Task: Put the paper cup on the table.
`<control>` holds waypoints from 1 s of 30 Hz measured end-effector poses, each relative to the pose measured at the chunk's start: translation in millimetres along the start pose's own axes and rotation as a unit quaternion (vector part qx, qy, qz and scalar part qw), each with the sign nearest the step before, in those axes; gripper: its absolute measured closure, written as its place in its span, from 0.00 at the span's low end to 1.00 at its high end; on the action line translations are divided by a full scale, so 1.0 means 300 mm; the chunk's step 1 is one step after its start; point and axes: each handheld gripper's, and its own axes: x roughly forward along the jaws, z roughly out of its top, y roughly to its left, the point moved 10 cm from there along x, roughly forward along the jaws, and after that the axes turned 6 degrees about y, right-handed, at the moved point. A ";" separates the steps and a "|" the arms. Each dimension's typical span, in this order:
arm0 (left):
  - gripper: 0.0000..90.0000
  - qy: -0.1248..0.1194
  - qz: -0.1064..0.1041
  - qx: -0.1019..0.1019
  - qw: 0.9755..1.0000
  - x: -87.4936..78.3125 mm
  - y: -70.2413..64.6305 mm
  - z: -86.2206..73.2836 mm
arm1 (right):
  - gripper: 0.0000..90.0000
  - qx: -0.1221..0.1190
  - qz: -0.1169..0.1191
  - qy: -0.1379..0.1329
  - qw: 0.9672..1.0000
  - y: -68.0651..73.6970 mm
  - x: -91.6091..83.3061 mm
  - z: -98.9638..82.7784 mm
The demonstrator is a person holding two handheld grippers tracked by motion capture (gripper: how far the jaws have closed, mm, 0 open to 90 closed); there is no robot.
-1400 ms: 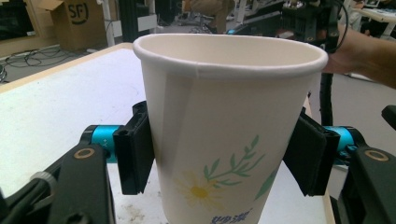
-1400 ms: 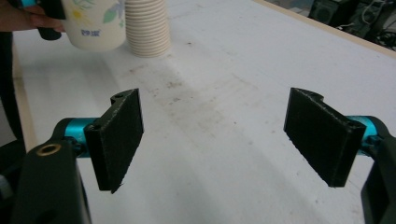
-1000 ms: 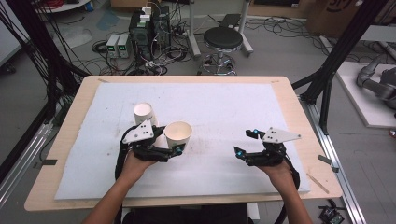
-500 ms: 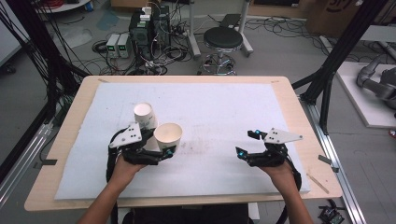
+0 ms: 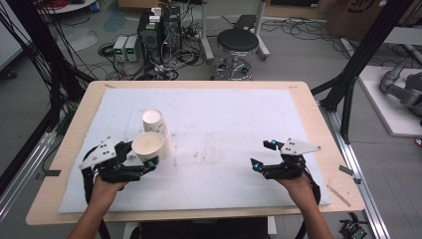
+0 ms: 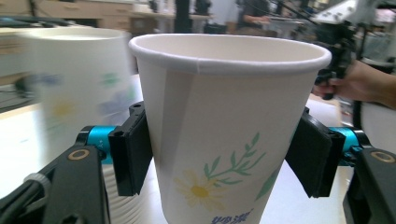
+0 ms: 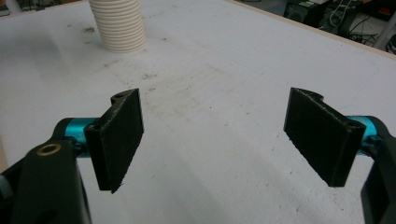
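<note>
L gripper (image 5: 142, 162): we see it clamped on a paper cup (image 5: 148, 147), pads on both sides of the wall, cup upright; jaws just eased a bit wider, cup between them
cup pos: front-left of white mat (image 5: 234, 124), just beside cup stack (image 5: 154, 124)
R gripper (image 5: 263, 157): jaws wide apart, nothing between, over mat front-right, well apart from the cups

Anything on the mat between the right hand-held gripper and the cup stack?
No. In the right gripper view, bare stained mat runs from the open right hand-held gripper to the cup stack.
</note>
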 end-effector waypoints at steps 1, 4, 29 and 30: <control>0.34 -0.004 0.009 -0.001 1.000 -0.015 0.014 0.000 | 0.23 -0.003 -0.003 -0.001 1.000 -0.003 -0.001 0.000; 0.34 -0.014 0.027 -0.005 1.000 -0.055 0.047 0.002 | 0.22 0.000 -0.005 -0.001 1.000 -0.006 -0.008 -0.003; 0.34 0.036 0.205 -0.060 0.976 -0.138 0.437 -0.137 | 0.22 0.002 -0.016 0.002 1.000 -0.018 -0.007 -0.015; 0.33 0.047 0.208 -0.059 0.975 -0.132 0.445 -0.149 | 0.23 0.003 -0.016 0.002 1.000 -0.018 -0.008 -0.015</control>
